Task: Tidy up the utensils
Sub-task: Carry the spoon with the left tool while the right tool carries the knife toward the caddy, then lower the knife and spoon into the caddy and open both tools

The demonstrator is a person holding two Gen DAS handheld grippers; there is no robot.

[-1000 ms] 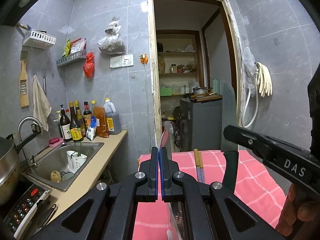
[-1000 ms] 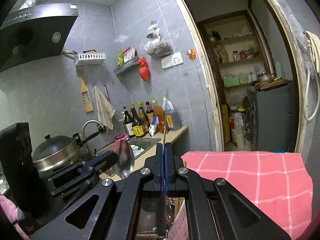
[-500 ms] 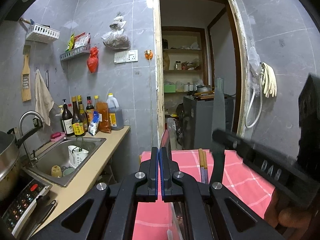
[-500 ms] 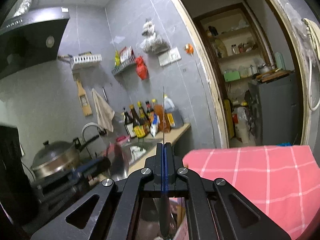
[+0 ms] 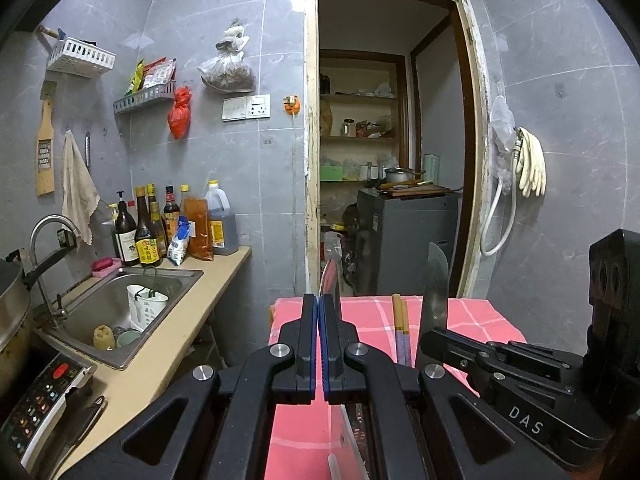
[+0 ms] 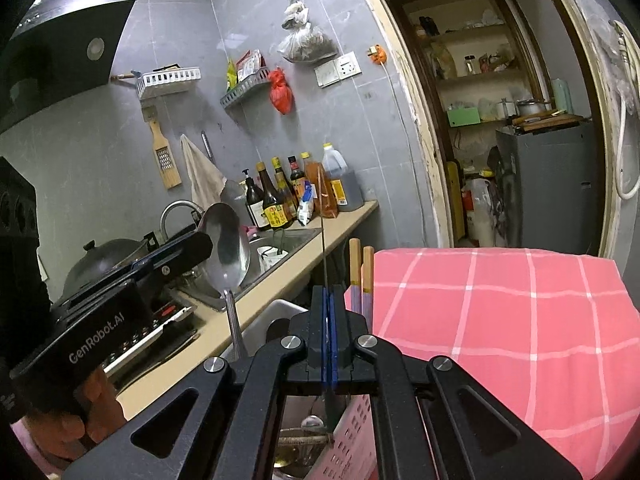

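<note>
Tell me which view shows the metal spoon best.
The right wrist view: the metal spoon shows its whole bowl and handle, standing upright beside the left gripper. The left wrist view catches it only edge-on, a thin sliver just right of that gripper's own shut fingers, with the bowl's shape unreadable.

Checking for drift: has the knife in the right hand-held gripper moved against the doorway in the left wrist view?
Yes. The knife has dropped lower against the doorway.
</note>
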